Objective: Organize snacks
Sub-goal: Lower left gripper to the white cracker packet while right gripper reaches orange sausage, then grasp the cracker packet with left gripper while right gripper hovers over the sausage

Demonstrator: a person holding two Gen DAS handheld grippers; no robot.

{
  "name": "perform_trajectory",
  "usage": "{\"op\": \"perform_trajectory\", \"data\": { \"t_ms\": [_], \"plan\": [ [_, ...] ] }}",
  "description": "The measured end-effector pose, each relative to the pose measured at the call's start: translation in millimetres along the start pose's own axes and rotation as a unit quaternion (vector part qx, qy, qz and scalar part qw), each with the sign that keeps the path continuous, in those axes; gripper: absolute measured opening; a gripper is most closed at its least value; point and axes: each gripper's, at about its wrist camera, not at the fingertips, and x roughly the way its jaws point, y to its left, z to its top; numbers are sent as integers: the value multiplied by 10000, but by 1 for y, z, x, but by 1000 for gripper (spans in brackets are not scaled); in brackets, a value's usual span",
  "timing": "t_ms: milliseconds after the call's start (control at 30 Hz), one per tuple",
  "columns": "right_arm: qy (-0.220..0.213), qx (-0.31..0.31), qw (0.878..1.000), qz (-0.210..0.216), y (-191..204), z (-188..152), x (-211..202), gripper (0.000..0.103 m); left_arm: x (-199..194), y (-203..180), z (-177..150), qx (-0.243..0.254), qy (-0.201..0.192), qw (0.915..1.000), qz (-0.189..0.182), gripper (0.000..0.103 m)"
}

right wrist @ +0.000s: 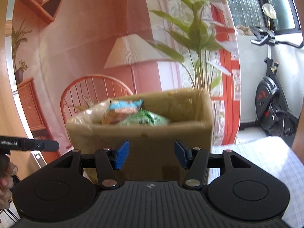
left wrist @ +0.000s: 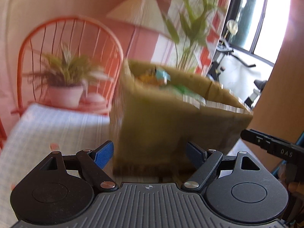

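Looks near the end of the job to us: the olive fabric bin (right wrist: 144,133) already holds the snacks, namely a blue-and-white packet (right wrist: 125,105), a green packet (right wrist: 146,119) and a clear bag (right wrist: 89,115) at its left end, all sitting inside above the rim. We see no loose snacks on the surface in either view, so what's left is probably just final placement of the bin, if anything. Left gripper (left wrist: 150,154) has its jaws spread wide and holds nothing; the bin's near corner sits just ahead of the gap, contact unclear because that view is motion-blurred. Right gripper (right wrist: 152,154) also has jaws spread, empty, facing the bin's long side. Bin stands on a table with a pale woven cloth (left wrist: 53,129). Room: salmon wall, orange wire chair (right wrist: 95,91), potted plant (left wrist: 64,79), pleated floor lamp (right wrist: 133,51), tall leafy plant (right wrist: 197,38), exercise bike (right wrist: 271,95) by the window.
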Motion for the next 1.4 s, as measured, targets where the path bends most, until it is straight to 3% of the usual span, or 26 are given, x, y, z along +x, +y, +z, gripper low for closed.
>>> {"op": "perform_trajectory", "data": {
  "t_ms": [300,500,867,1000,1033,1200,1233,1267,1400],
  "plan": [
    [524,147,9984,-147,-11,-40,5,57,38,-17,-43,408,576,9968,-363,84],
    [978,95,9943,-415,-15,-61,16,56,76,-40,-71,936,1010,9877,-735,84],
    [1299,395,9888,-618,-35,-84,18,56,109,-70,-94,1745,1293,9722,-874,83],
    [1388,427,9873,-644,-38,-89,19,56,119,-78,-95,1788,1404,9697,-893,75],
    [1411,431,9870,-644,-38,-91,19,56,119,-77,-96,1751,1426,9694,-960,69],
    [1473,454,9857,-682,-42,-95,22,56,116,-72,-95,1573,1412,9729,-937,64],
    [1493,463,9855,-665,-43,-95,23,56,115,-70,-93,1491,1402,9744,-926,59],
    [1512,442,9855,-629,-44,-94,25,56,113,-66,-91,1411,1380,9760,-918,46],
    [1632,94,9853,-497,-40,-91,39,56,104,-55,-81,1144,1347,9800,-914,39]
  ]
}}
